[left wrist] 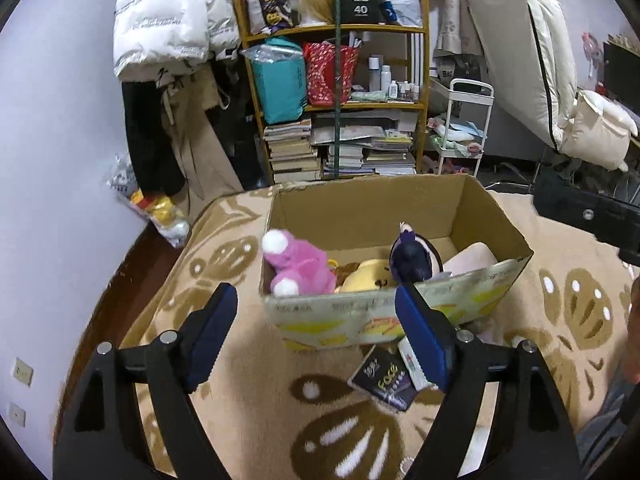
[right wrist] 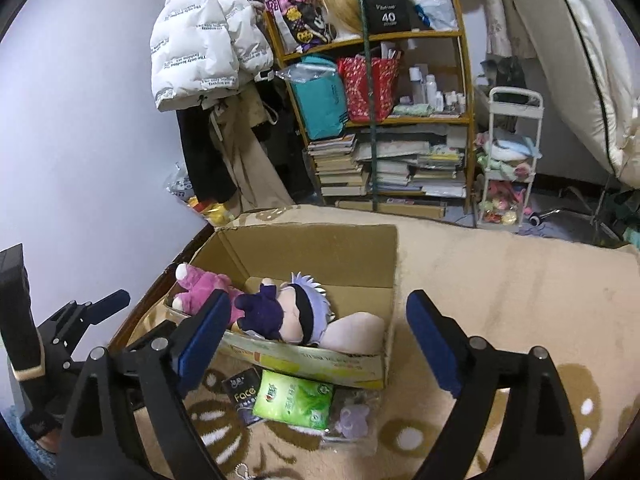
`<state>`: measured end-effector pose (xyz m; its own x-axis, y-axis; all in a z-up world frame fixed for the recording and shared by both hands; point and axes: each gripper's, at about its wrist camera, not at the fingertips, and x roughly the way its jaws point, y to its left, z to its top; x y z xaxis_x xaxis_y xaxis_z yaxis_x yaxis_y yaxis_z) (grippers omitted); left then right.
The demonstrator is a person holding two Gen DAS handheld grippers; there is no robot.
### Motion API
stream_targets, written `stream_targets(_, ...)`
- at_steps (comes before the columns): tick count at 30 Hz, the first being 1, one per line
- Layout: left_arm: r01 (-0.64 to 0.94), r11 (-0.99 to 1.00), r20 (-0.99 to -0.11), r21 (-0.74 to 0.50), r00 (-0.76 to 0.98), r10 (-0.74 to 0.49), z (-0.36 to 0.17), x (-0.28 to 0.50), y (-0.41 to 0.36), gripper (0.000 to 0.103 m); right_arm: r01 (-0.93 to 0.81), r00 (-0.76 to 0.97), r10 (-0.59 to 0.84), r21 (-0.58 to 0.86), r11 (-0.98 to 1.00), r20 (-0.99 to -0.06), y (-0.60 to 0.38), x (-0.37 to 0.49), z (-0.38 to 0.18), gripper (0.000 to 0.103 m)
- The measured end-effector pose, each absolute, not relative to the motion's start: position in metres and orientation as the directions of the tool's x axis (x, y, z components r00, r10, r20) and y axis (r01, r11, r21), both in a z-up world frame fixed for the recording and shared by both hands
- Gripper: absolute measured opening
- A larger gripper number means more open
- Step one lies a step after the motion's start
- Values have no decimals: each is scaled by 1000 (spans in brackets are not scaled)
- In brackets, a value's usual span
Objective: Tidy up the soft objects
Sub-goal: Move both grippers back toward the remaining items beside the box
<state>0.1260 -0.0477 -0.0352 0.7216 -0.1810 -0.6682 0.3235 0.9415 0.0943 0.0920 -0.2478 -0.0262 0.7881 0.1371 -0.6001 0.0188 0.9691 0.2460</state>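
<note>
both claws, left gripper (left wrist: 316, 330) and right gripper (right wrist: 314, 346), hang released and empty before the cardboard box (right wrist: 320, 358); the green tissue pack (right wrist: 294, 400) just below should be pinched squarely next.

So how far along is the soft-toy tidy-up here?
Done: the pink plush, yellow plush and purple-haired doll lie in the cardboard box. In hand: nothing; left gripper and right gripper are both open and empty. Left: the green pack and small purple toy on the rug.
</note>
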Motion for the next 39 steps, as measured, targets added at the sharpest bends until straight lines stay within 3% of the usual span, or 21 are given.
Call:
stream_targets(4,278,952,-682,131,722,-117,-32,113,-42,91,12,779,124,212,977,-615,-249,79,-20,93)
stream_targets(24,390,915,-758,98,625,-186,-45,45,-58,91,-10,625,119,144,990,-771,-242,41,-42,94)
stream_targets(39,466,885,-824,-3,501,-266,-97,39,-83,91,32,481,104,136,990,-871,-239,63,-89,94)
